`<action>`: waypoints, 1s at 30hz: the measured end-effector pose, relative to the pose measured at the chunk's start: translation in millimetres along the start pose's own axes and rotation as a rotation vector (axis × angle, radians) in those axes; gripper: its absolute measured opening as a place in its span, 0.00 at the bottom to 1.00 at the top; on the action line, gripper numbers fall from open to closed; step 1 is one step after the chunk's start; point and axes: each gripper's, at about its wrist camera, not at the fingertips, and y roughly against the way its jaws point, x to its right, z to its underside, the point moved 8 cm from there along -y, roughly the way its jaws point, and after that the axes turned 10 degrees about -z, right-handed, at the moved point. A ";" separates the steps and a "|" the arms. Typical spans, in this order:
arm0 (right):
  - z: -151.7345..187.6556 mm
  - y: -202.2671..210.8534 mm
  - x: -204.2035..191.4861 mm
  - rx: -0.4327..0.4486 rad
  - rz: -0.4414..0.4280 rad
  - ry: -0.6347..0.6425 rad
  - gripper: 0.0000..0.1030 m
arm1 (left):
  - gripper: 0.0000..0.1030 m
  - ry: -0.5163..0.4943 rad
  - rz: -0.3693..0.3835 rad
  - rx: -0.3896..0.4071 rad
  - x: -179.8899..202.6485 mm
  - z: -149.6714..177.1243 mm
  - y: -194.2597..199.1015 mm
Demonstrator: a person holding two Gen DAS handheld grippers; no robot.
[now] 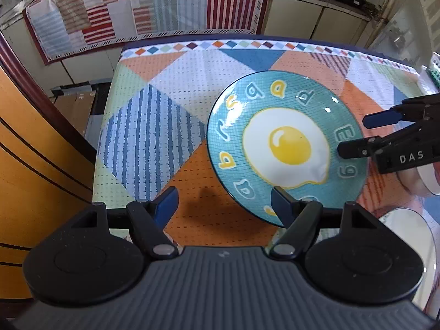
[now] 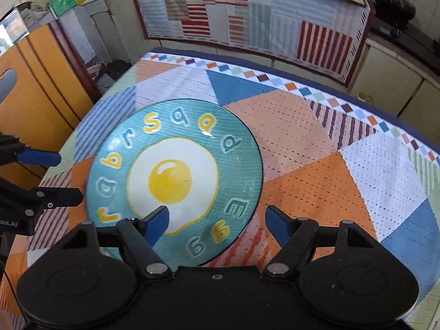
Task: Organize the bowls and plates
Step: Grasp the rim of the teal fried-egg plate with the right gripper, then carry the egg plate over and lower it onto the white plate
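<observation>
A teal plate (image 1: pixel 286 143) painted with a fried egg and letters lies flat on the patchwork tablecloth (image 1: pixel 154 137). My left gripper (image 1: pixel 224 203) hovers open at the plate's near left rim, its right finger over the edge. My right gripper (image 1: pixel 354 136) reaches in from the right, open, one fingertip over the plate's right rim. In the right wrist view the plate (image 2: pixel 173 181) sits left of centre. The right gripper (image 2: pixel 217 217) spans its near right rim with the left finger above the egg. The left gripper (image 2: pixel 67 177) stands open at the plate's left side. Neither gripper's pads press on the plate.
A white dish (image 1: pixel 407 225) and another white bowl (image 1: pixel 429 176) sit at the table's near right. An orange cabinet (image 1: pixel 41 165) stands close on the left. A counter draped with striped cloth (image 1: pixel 154 5) runs behind the table. Bare tablecloth (image 2: pixel 330 192) lies right of the plate.
</observation>
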 end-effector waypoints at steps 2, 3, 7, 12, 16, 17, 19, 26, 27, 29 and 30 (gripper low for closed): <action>-0.5 -7.4 7.2 -0.006 0.000 -0.024 0.75 | 0.71 0.017 0.010 -0.013 -1.5 1.9 -9.5; 0.0 -10.4 10.0 -0.008 0.001 -0.035 0.73 | 0.70 0.029 0.017 -0.019 -2.1 3.2 -13.8; 2.5 -19.9 18.5 -0.010 -0.012 -0.071 0.52 | 0.49 0.054 0.048 -0.039 -0.7 6.7 -24.7; 0.4 -17.4 26.6 0.067 -0.057 -0.151 0.28 | 0.16 0.126 0.132 -0.058 0.1 0.7 -27.3; 1.0 -15.7 32.6 0.097 -0.092 -0.201 0.22 | 0.16 0.121 0.091 -0.057 5.5 0.9 -26.4; 1.4 -14.1 31.8 0.103 -0.104 -0.198 0.21 | 0.17 0.112 0.077 -0.062 6.7 1.9 -25.8; 2.2 -8.2 27.0 0.116 -0.126 -0.164 0.18 | 0.18 0.115 0.083 -0.074 6.3 5.5 -22.0; 14.0 25.5 7.3 0.108 -0.173 -0.109 0.16 | 0.18 0.105 0.101 -0.038 2.6 15.4 25.9; 16.4 33.7 3.9 0.118 -0.180 -0.105 0.16 | 0.18 0.093 0.098 -0.028 3.8 16.5 33.7; 20.8 50.0 -2.1 0.135 -0.190 -0.094 0.16 | 0.18 0.087 0.100 -0.020 5.2 20.1 53.0; 23.3 60.1 -6.1 0.145 -0.192 -0.088 0.16 | 0.18 0.085 0.101 -0.016 6.1 21.8 61.7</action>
